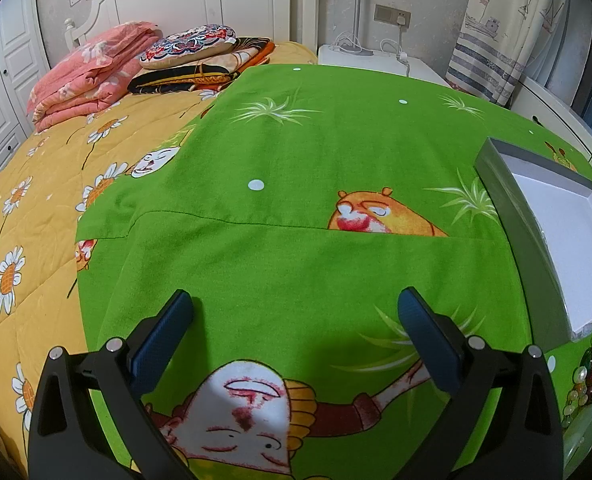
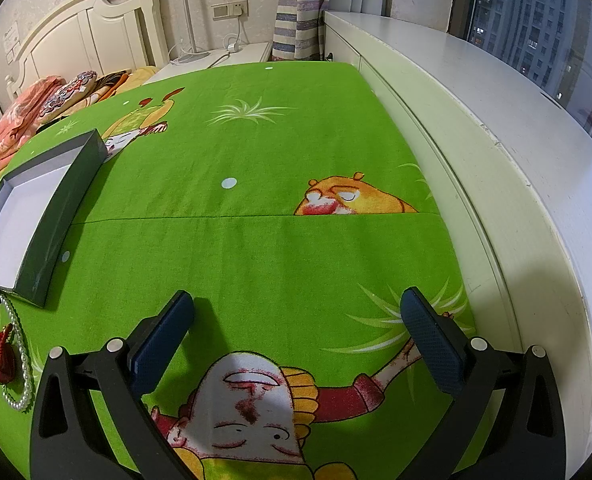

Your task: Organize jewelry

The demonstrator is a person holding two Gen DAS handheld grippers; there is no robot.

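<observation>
Beneath both sets of jaws lies a bright green cloth (image 2: 256, 152) printed with white dots, pale grass tufts and orange cartoon animals. Left of the right jaws sits a grey box (image 2: 70, 200), white inside; near it lie white pearls (image 2: 26, 364) and a red ornament (image 2: 1, 354). Left of the left jaws, a yellow quilt (image 1: 44, 216) bears white daisies.

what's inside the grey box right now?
The grey box shows only a bare white lining; no jewelry in it. The jewelry pile lies on the green cloth just outside its near end. The near inner corner is hidden by the box wall.
</observation>
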